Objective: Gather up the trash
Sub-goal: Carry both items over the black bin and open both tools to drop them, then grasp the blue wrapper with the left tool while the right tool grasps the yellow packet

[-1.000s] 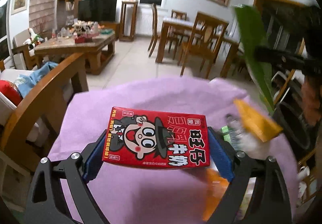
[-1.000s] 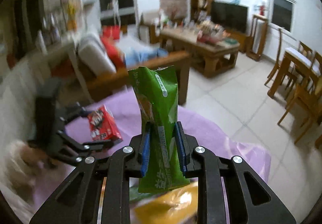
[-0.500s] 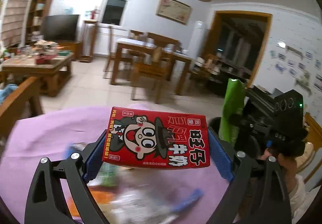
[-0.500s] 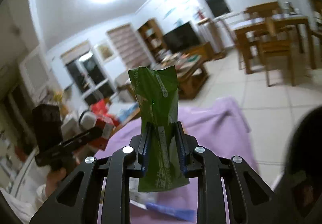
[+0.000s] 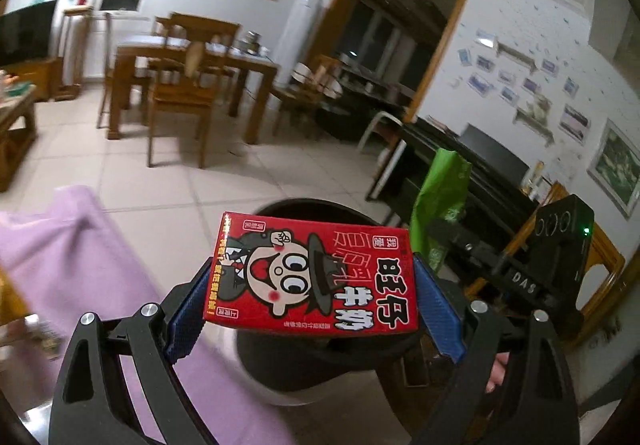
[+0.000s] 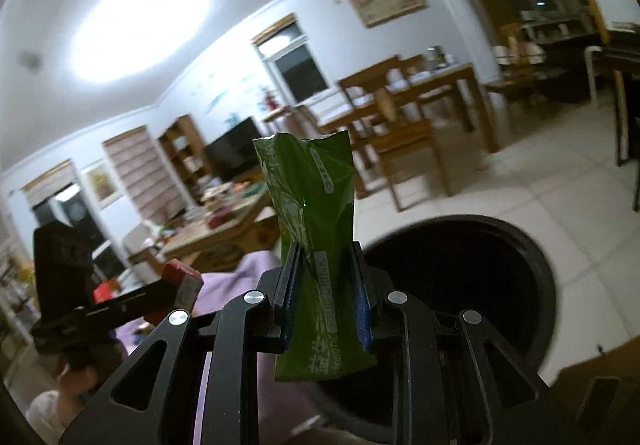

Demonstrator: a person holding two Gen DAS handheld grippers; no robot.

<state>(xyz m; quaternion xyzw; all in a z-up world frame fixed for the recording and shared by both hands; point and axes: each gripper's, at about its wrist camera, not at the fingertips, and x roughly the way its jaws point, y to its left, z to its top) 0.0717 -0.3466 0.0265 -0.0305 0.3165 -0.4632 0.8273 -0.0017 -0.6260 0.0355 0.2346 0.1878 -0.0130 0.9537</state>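
1. Far left, left wrist view: lilac cloth over a surface, blurred clutter at its edge — not identifiable.
2. Centre: left gripper spread wide, blue pads clamped on the short ends of a red milk carton printed with a cartoon face; carton held flat, directly above the open mouth of a round black trash bin.
3. Right: right gripper nearly together, pads pinching a green drink pouch — upright, torn top edge uppermost, bin's dark opening just behind and to its right.
4. Both grippers close together at the bin; both items clear of it, none inside visible.
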